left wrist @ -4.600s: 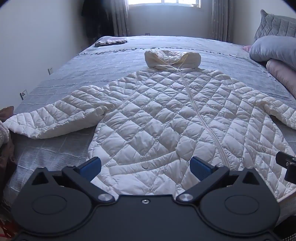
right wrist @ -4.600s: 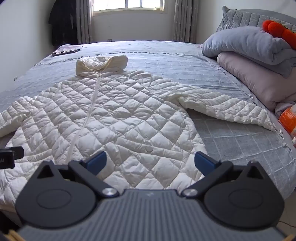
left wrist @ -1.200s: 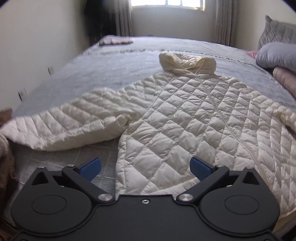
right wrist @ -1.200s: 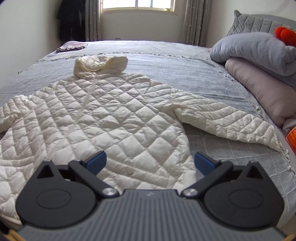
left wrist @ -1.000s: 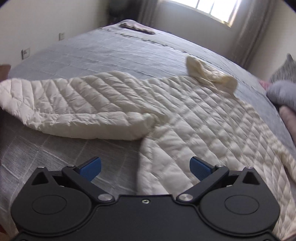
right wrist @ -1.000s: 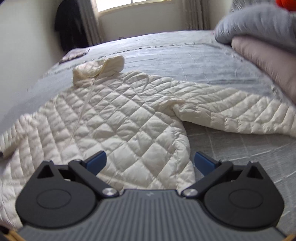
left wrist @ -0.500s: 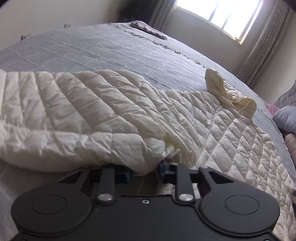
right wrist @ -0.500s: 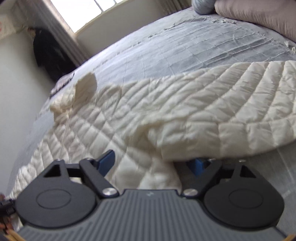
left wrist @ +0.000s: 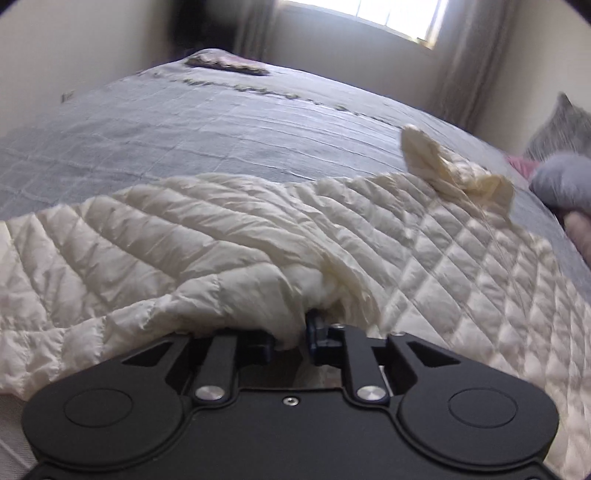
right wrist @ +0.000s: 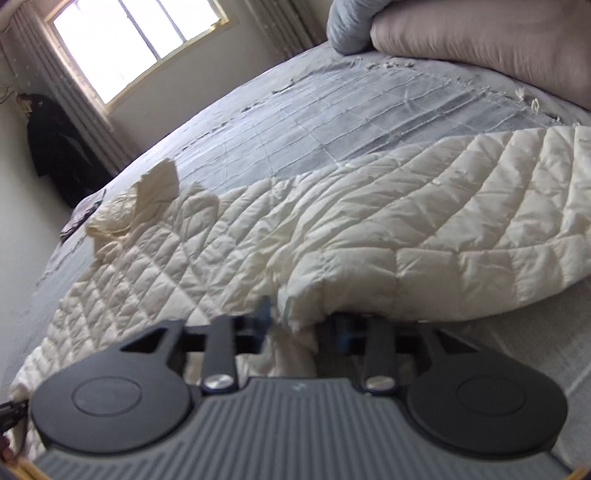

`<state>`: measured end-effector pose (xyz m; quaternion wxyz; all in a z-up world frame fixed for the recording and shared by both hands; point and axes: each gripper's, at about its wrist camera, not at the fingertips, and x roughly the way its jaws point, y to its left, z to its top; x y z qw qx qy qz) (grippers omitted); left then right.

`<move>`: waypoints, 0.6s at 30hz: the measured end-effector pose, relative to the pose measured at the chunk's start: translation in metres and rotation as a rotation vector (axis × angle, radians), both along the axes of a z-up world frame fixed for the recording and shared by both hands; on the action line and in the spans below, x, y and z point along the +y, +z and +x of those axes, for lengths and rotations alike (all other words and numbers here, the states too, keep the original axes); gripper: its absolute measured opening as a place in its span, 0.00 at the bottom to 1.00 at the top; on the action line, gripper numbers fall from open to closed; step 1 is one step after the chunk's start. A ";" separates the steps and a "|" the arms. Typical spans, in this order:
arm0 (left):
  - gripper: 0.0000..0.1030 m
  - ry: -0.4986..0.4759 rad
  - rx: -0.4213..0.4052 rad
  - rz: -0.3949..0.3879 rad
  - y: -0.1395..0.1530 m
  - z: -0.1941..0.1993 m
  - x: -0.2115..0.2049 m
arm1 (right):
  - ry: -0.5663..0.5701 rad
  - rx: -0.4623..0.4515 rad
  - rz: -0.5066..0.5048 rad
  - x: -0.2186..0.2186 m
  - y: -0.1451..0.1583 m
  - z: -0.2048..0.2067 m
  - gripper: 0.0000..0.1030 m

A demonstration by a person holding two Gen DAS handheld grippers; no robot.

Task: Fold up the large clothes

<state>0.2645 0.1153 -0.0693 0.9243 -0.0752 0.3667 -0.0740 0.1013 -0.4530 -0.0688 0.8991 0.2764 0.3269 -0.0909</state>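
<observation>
A cream quilted jacket (left wrist: 461,266) lies spread face up on the grey bed (left wrist: 207,125), hood (left wrist: 443,166) toward the window. My left gripper (left wrist: 291,332) is shut on the jacket where its left sleeve (left wrist: 129,251) meets the body. In the right wrist view the jacket (right wrist: 177,266) fills the middle. My right gripper (right wrist: 301,325) is closed on the fabric where the right sleeve (right wrist: 443,221) meets the body. The blue pads are mostly hidden by puffed fabric.
Stacked grey and pink pillows (right wrist: 480,33) lie at the head of the bed, also at the right edge of the left wrist view (left wrist: 565,184). A small folded cloth (left wrist: 225,62) lies at the far corner. A dark garment (right wrist: 59,155) hangs by the window.
Both grippers moved out from the hem to the armpits, dropped low to the bed and closed on the jacket fabric. They were open a second ago.
</observation>
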 end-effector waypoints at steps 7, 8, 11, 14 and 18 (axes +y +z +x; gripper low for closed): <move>0.78 -0.122 0.100 -0.116 0.020 -0.081 0.028 | 0.118 0.025 0.064 0.025 0.014 -0.079 0.77; 0.78 -0.142 0.120 -0.135 0.021 -0.094 0.027 | 0.133 0.027 0.070 0.032 0.015 -0.089 0.78; 0.78 -0.209 0.200 -0.184 0.014 -0.135 0.028 | 0.191 0.041 0.101 0.051 0.016 -0.118 0.79; 0.76 -0.267 0.279 -0.247 0.000 -0.170 0.027 | 0.208 0.055 0.091 0.070 0.014 -0.145 0.79; 0.23 -0.277 0.283 -0.278 -0.012 -0.199 0.023 | 0.205 0.102 0.090 0.077 0.003 -0.162 0.27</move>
